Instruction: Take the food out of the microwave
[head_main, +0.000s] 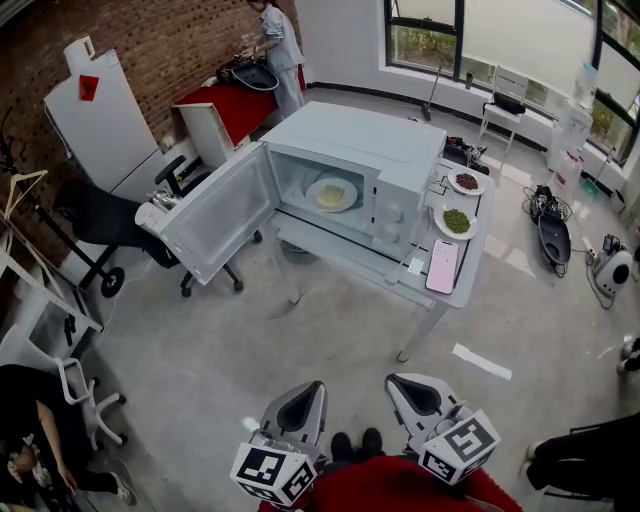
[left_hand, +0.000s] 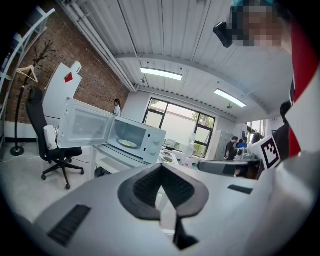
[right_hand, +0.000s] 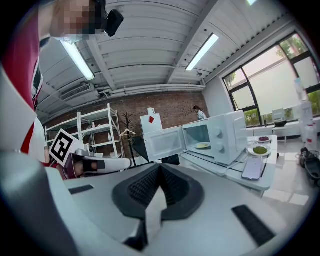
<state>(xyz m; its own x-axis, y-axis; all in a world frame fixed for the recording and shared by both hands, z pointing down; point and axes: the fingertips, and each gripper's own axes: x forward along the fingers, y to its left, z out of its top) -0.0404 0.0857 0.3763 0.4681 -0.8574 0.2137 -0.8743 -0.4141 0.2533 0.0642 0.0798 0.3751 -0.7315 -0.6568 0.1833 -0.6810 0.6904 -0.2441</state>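
1. Nearest, well short of the microwave (head_main: 370, 160), the left hand-held gripper (head_main: 303, 400) and the right hand-held gripper (head_main: 412, 392) are held low. Each has its jaws together on nothing.
2. Open floor (head_main: 250, 350) lies between them and the microwave, so the approach is not yet made.
3. The microwave stands on the table (head_main: 345, 252) with its door (head_main: 215, 215) swung wide to its left. The opening step looks done.
4. Inside the microwave sits the plate of pale yellow food (head_main: 331, 193), untouched. Grasping and lifting it out remain.
5. Right of the microwave lie a phone (head_main: 442, 266), a dish of green food (head_main: 456, 221) and, farther back, a dish of dark red food (head_main: 466, 182).
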